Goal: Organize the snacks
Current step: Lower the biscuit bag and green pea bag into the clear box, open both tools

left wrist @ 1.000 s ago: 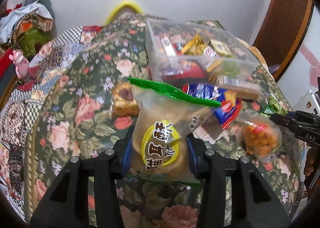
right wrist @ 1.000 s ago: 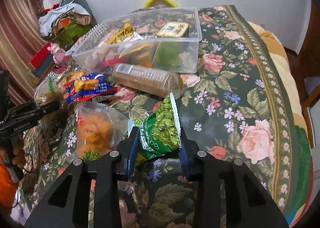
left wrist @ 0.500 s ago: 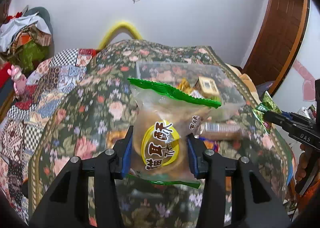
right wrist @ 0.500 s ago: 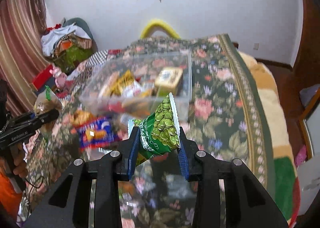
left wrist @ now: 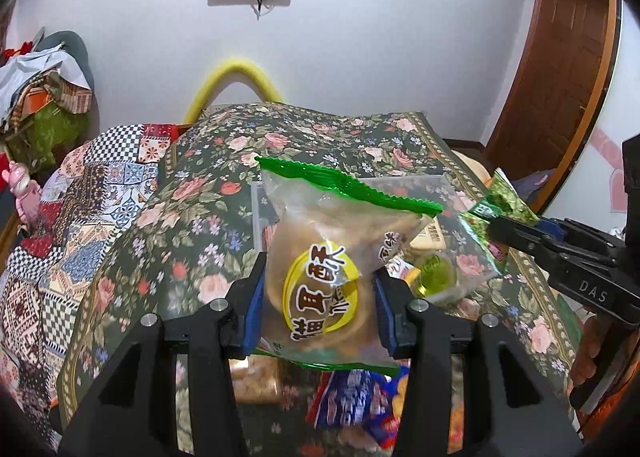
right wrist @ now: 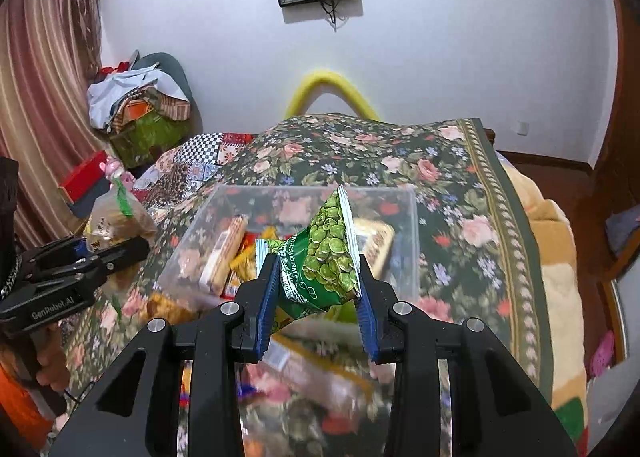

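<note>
Standing upright, cookie bag (left wrist: 320, 257), green seal up, pea packet (right wrist: 328, 253) tilted

1. Even, soft indoor light in both views; no single source visible; white wall (left wrist: 380, 37) bright w/o blowing out.
2. Strong fisheye bend: wall lines & wooden door frame (left wrist: 568, 89) curved; black vignette at all corners.
3. Shadows weak & diffuse, darkest under the black gripper bodies at bottom of frame.
4. Small glare spots on clear cracker bag (left wrist: 332, 257) in left wrist view; faint sheen on green pea packet (right wrist: 328, 253) in right wrist view.
5. Held packets sharp; floral bedspread (right wrist: 440, 185) sharp farther off.
6. Motion blur on snacks low in frame, esp. blue packet (left wrist: 352, 397) & lower centre of right wrist view.
7. Clear bin (right wrist: 412, 225) softly smeared.
</note>
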Action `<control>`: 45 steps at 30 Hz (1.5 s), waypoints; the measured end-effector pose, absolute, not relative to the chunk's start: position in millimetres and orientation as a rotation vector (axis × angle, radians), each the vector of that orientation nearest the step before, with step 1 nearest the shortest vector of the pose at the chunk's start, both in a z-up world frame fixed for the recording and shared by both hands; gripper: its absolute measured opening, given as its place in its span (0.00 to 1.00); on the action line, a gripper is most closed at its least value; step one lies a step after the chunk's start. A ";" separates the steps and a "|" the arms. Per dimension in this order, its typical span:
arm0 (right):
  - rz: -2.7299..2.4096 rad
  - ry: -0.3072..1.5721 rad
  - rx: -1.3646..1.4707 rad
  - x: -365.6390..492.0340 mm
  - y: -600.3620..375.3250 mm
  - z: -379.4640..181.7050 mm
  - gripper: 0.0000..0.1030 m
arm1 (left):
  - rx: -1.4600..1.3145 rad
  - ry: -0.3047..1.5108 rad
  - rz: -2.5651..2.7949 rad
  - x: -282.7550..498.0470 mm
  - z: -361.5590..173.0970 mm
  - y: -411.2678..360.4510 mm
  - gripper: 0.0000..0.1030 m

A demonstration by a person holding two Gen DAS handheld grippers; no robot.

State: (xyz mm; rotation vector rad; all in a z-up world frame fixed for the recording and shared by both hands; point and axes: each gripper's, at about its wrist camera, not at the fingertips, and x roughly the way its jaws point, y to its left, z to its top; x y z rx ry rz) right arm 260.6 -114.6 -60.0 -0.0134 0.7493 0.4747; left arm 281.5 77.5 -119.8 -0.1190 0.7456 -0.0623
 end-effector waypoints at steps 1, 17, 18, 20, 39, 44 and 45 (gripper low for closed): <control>0.476 0.753 -0.013 265.1 -112.1 -60.6 0.32 | -0.119 0.750 -0.062 287.7 -121.6 76.8 0.45; 0.475 0.899 -0.045 328.8 -83.7 -102.6 0.32 | -0.118 0.871 -0.049 369.6 -166.6 72.3 0.45; 0.484 0.913 -0.046 330.9 -82.4 -104.9 0.32 | -0.118 0.877 -0.048 372.5 -168.5 72.0 0.45; 0.484 0.922 -0.058 333.2 -79.6 -108.2 0.32 | -0.118 0.895 -0.046 377.5 -173.1 71.4 0.45; 0.481 0.853 -0.033 312.3 -88.4 -78.3 0.48 | -0.079 0.766 -0.055 323.1 -121.4 71.6 0.67; 0.502 0.810 -0.017 284.3 -101.2 -60.6 0.52 | -0.057 0.741 -0.062 287.7 -105.3 75.2 0.69; 0.506 0.803 -0.017 277.4 -103.9 -57.7 0.53 | -0.056 0.740 -0.063 281.1 -103.9 76.5 0.70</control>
